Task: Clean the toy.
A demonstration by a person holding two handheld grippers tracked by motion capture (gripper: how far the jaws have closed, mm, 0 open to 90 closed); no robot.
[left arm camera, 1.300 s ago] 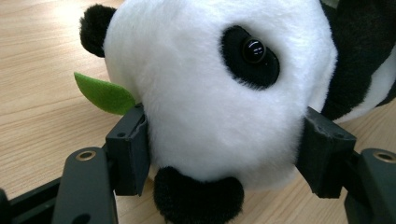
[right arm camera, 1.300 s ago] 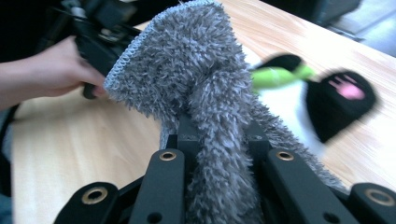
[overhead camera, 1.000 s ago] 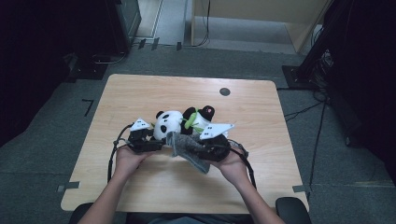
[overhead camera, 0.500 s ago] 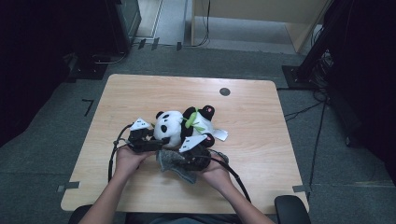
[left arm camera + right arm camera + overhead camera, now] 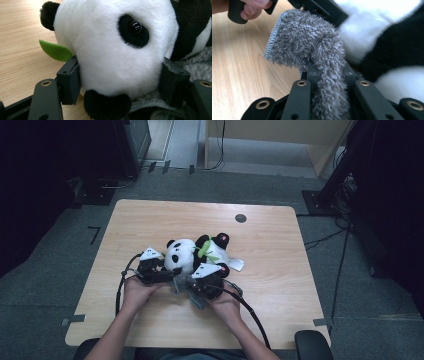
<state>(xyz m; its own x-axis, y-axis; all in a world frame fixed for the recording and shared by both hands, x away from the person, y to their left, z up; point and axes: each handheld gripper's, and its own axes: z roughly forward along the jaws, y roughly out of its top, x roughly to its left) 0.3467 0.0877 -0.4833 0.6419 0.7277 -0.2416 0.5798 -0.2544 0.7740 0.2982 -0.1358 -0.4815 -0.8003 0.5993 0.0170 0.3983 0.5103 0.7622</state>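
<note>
- While gripped at the head, one plush panda (image 5: pixel 181 256) lying near the middle of the desk (image 5: pixel 270 285), a little toward the near edge, black ear and glossy eye up close in the left gripper view.
- Clamped on that white head: left gripper (image 5: pixel 120 82), a jaw pressed into the fur on each side, plush bulging between them.
- Soft, light, squashy by the look of it; likely to give and spring back, no risk of breakage. Judged best taken at the head or round the body, where there is bulk to bite on; ears and green felt leaf (image 5: pixel 55 50) too thin and floppy for a sure hold.
- Pinched in the right gripper (image 5: pixel 329 75): one grey fuzzy cloth (image 5: pixel 307 45), jaws closed together on a narrow bunch of it, stitched edge flopping over to one side.
- Limp and fluffy, that cloth; bound to drape and sag, easy to hold by any fold, slight chance of fibres slipping if the grip is thin.
- Seen from above, cloth sitting between the two grippers, touching the panda's near side, both hands close together just short of the near edge.
- Count so far: one panda for certain, two black-and-white plush masses side by side from above, second one (image 5: pixel 215 251) either its body or another toy, cannot tell.
- One white tag or paper scrap (image 5: pixel 236 264) beside that plush, toward the right edge.
- One small dark round disc (image 5: pixel 240 218) near the far edge, well apart from everything.
</note>
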